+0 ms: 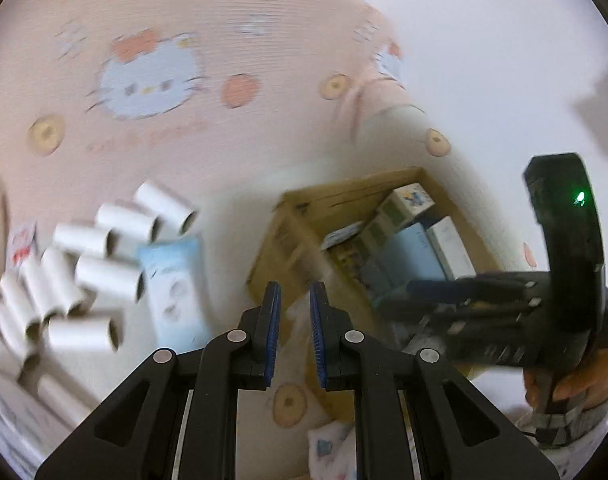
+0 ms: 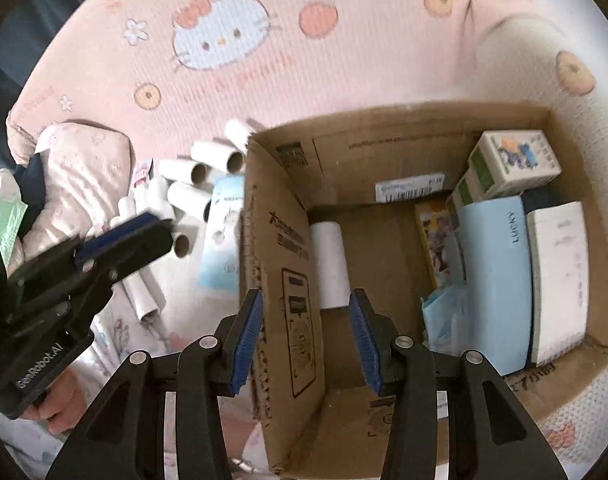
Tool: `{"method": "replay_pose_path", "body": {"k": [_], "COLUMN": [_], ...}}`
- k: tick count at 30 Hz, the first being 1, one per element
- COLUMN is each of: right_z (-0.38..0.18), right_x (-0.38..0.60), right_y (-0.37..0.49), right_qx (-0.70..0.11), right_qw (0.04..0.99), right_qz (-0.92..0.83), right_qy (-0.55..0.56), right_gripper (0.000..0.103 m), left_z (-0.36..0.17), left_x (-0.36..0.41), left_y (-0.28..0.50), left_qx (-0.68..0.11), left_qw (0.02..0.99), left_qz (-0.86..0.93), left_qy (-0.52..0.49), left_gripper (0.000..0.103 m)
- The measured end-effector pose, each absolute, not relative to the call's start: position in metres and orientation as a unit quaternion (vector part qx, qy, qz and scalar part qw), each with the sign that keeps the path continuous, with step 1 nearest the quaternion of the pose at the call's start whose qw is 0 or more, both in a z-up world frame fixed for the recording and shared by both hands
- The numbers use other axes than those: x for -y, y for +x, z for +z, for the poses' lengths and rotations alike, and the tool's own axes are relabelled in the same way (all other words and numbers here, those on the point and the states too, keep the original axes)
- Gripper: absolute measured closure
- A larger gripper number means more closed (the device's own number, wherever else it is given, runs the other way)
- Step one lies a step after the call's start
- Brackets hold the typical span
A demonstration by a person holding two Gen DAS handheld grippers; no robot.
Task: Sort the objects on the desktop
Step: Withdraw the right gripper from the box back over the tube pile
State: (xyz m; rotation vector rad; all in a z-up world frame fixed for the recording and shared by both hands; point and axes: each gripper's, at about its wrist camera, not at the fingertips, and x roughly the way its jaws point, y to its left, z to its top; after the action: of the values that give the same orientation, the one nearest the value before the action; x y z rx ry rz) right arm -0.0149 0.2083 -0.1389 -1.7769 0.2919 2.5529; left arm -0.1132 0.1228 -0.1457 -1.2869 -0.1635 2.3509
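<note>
At nine o'clock of the cardboard box [image 2: 287, 208], we log loose paper tubes [image 2: 191, 192]: light, hollow, crushable, best pinched mid-length. One tube [image 2: 331, 264] lies inside. Left gripper [image 1: 295, 332] and right gripper [image 2: 306, 334] jaws stand apart, empty.

Pink cartoon-cat bedspread [image 2: 344, 64] — white wall [image 1: 484, 40]

I am looking down into the open cardboard box [image 2: 279, 264], where one white paper roll [image 2: 331, 266] is lying flat against its left wall. Small packs and a light blue case marked LUCKY [image 2: 496, 280] are sitting along the right side. Outside, a pile of white rolls [image 1: 87, 264] is lying beside a pale blue packet [image 1: 175, 284], possibly tissues.
</note>
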Motion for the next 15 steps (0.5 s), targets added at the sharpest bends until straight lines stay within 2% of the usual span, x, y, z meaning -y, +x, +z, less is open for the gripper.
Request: {"method": "replay_pose_path", "body": {"k": [2,6,11,15], "right_z": [-0.142,-0.129,-0.112,-0.086], "right_x": [-0.201,-0.19,-0.184,-0.171], "right_y": [-0.014,-0.008,0.001,0.025], "right_qx": [-0.09,-0.094,-0.129,-0.121], "right_qw": [0.012,0.004,-0.01,-0.017], "right_qz": [0.825,0.837,0.877,0.917], "right_qy": [-0.559,-0.539,-0.463,-0.379], "right_gripper": [0.062,0.062,0.062,0.062], "left_z": [-0.152,-0.164,-0.164,-0.155], "left_x": [-0.109,-0.087,-0.045,-0.014], "left_y": [-0.102,-0.086,-0.081,-0.08], "left_qx": [0.064,0.032,0.094,0.129], "left_qw": [0.218,0.185,0.16,0.139], "left_qz": [0.854,0.867,0.872,0.879], "left_qy": [-0.467,-0.462,-0.454,-0.437], "left_gripper": [0.094,0.096,0.099,0.099]}}
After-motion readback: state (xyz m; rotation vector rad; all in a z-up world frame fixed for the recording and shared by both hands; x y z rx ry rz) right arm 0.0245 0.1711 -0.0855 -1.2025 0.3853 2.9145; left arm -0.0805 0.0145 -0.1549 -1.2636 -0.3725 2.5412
